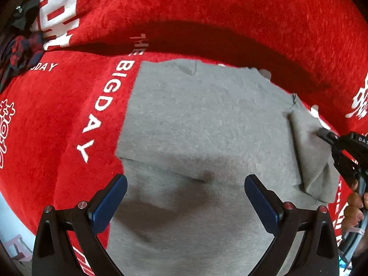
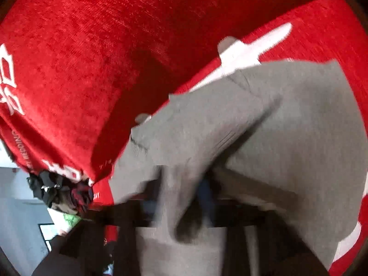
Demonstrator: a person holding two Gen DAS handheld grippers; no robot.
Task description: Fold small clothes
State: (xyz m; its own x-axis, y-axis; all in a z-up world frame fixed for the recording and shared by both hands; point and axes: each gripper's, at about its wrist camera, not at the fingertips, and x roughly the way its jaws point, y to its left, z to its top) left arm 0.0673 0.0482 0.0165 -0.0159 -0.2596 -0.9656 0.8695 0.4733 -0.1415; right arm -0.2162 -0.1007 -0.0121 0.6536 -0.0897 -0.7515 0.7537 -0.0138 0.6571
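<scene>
Right, left wrist view first: grey garment (image 1: 202, 124) lies mostly flat on the red cover (image 1: 207, 18) with white lettering, "THE BIG DAY" running along its left edge. Left gripper (image 1: 185, 195) hovers over the near part of the cloth, blue-padded fingers (image 1: 109, 204) wide apart, nothing between them. Garment's right edge is folded up into a flap, and the right gripper (image 1: 322, 133) comes in from the right with its tip at that flap; a hand (image 1: 355, 203) is on its handle. Dark heap of clothes (image 1: 21, 46) sits far left, well apart from the grey piece.

Right wrist view: heavily blurred. Grey garment (image 2: 287, 126) fills the centre and right, a fold of it draped over the right gripper (image 2: 184, 197). Fingers look clamped on that fold, cloth bunched between them. Red cover (image 2: 115, 34) behind. Clothes heap (image 2: 59, 191) at lower left.
</scene>
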